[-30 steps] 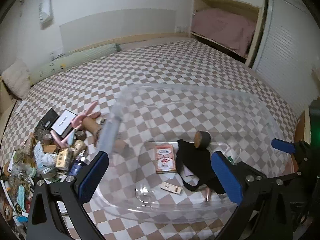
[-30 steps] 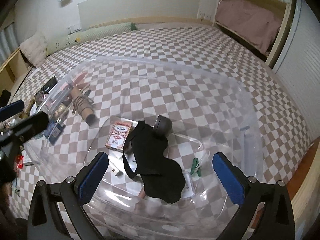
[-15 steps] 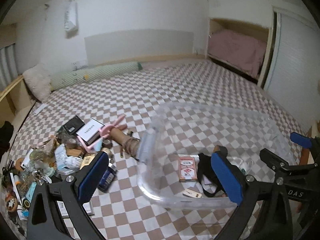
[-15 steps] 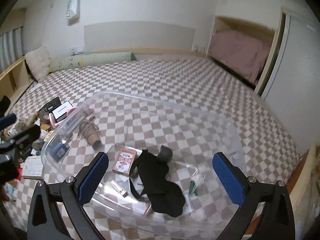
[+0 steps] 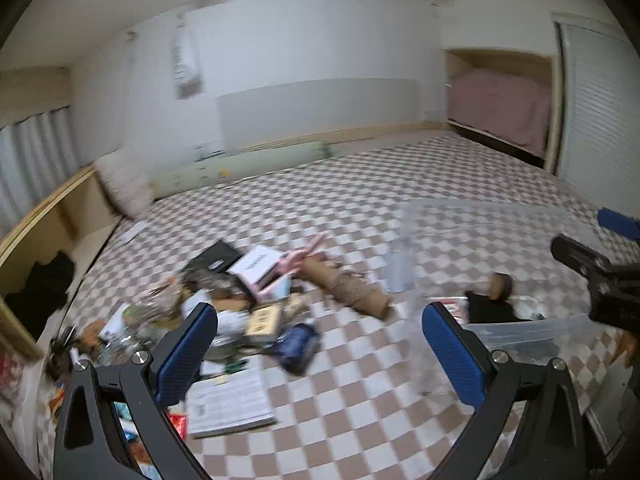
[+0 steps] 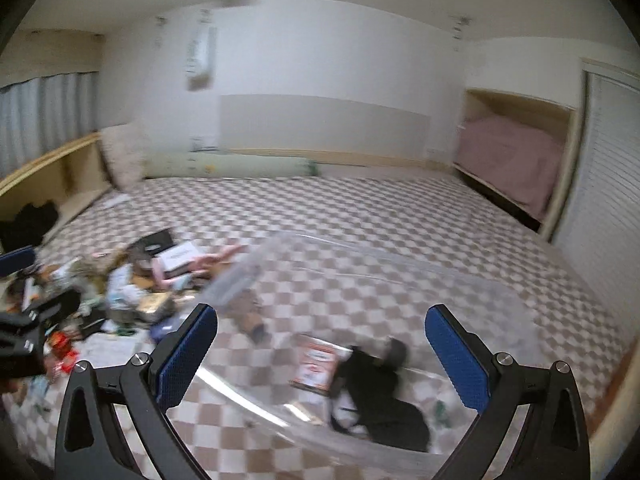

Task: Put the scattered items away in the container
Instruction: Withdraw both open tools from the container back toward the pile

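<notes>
My left gripper (image 5: 319,320) is open and holds nothing, raised above the checkered bedspread between the heap and the clear plastic container (image 5: 520,326). The heap of scattered items (image 5: 240,300) lies left of centre, with a white box (image 5: 258,262), a cardboard tube (image 5: 348,288) and a dark blue pouch (image 5: 298,344). My right gripper (image 6: 320,320) is open and empty above the container's (image 6: 240,280) near left corner. In the container lie a red card box (image 6: 316,364), a black cloth (image 6: 376,384) and a dark roll (image 6: 396,350).
A printed paper sheet (image 5: 228,404) lies near the left gripper. A green bolster (image 6: 228,166) and a pillow (image 6: 120,156) line the far edge. A wooden shelf (image 5: 48,232) runs along the left. The scattered pile (image 6: 132,280) sits left of the container.
Both views have lifted and pulled back from the container. The left gripper has swung left, so the heap now sits ahead of it. Both grippers remain open and empty.
</notes>
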The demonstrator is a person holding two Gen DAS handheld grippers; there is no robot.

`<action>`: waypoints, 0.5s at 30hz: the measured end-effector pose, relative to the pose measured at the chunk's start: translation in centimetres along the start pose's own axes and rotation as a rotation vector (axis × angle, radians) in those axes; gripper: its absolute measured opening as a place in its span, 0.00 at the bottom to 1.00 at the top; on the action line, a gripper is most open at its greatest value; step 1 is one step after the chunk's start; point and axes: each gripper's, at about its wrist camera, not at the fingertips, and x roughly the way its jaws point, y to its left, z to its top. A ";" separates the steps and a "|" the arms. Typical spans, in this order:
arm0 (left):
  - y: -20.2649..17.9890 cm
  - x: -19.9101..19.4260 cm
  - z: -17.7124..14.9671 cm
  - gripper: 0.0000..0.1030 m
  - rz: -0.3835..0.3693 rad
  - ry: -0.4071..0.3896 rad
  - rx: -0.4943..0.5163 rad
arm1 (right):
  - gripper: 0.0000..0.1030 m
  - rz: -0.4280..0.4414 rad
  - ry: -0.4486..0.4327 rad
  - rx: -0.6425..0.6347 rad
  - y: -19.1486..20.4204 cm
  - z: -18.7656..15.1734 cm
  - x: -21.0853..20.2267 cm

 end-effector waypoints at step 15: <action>12.6 -1.5 -6.1 1.00 0.164 0.013 -0.209 | 1.00 0.255 -0.087 -0.050 11.1 -1.1 0.3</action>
